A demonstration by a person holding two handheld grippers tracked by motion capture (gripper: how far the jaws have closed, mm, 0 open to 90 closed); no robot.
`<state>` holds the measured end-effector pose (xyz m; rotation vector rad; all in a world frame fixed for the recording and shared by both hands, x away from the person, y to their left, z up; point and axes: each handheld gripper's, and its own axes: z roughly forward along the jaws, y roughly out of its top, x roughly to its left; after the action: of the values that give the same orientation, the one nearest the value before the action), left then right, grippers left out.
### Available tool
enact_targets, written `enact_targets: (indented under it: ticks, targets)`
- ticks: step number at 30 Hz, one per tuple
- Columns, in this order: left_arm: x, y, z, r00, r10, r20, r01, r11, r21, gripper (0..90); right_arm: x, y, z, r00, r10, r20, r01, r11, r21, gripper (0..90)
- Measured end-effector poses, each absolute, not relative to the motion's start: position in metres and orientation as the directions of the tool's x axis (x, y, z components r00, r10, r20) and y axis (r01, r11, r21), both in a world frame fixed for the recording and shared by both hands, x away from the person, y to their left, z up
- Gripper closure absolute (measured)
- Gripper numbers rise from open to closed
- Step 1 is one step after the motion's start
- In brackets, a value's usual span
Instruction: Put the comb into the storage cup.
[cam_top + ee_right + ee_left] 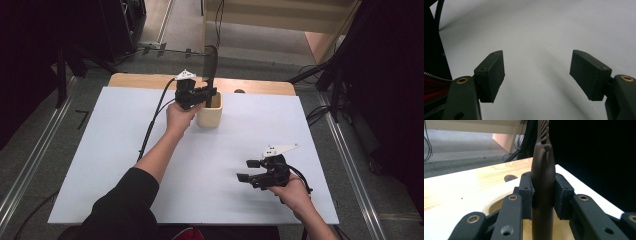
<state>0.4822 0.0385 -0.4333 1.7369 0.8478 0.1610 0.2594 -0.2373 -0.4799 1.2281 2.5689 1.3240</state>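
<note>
L gripper (209, 93) clamps a smooth, dark slotted utensil (543, 170) upright over a round cream holder (210, 117). R gripper (246, 170), jaws wide apart w/ nothing between, hovers over the matte white table (100, 165).

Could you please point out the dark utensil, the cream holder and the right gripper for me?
utensil (543, 177): left gripper view, on its handle between the pads.
holder (210, 118): high view, on its front wall.
right gripper (247, 170): high view, midway between its open fingertips.

Dim room, bright white table (100, 150), soft overhead shadows, blurred close-ups, dark edges.
</note>
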Motion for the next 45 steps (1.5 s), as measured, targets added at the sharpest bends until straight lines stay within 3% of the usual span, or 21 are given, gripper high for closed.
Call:
enact_targets:
  ticks: [8,10,13,18,45]
  targets:
    - [0.482,0.041,-0.438,0.729,0.614,-0.302,0.46,-0.112,0.881,72.5,0.26,-0.237,-0.48,-0.693,0.642,0.327,0.641,0.341,0.688,26.1]
    - [0.481,0.041,-0.439,0.732,0.603,-0.317,0.464,-0.101,0.88,62.7,0.26,-0.237,-0.481,-0.695,0.641,0.326,0.64,0.344,0.687,26.1]
    - [0.48,0.042,-0.437,0.731,0.621,-0.285,0.454,-0.13,0.882,33.6,0.259,-0.237,-0.481,-0.694,0.642,0.326,0.641,0.344,0.686,26.1]
    - [0.477,0.045,-0.432,0.734,0.61,-0.3,0.47,-0.136,0.872,22.4,0.259,-0.236,-0.481,-0.695,0.641,0.326,0.64,0.346,0.686,26.1]
    - [0.462,0.1,-0.421,0.687,0.61,-0.395,0.571,-0.117,0.813,21.8,0.26,-0.238,-0.483,-0.685,0.652,0.326,0.648,0.338,0.683,25.8]
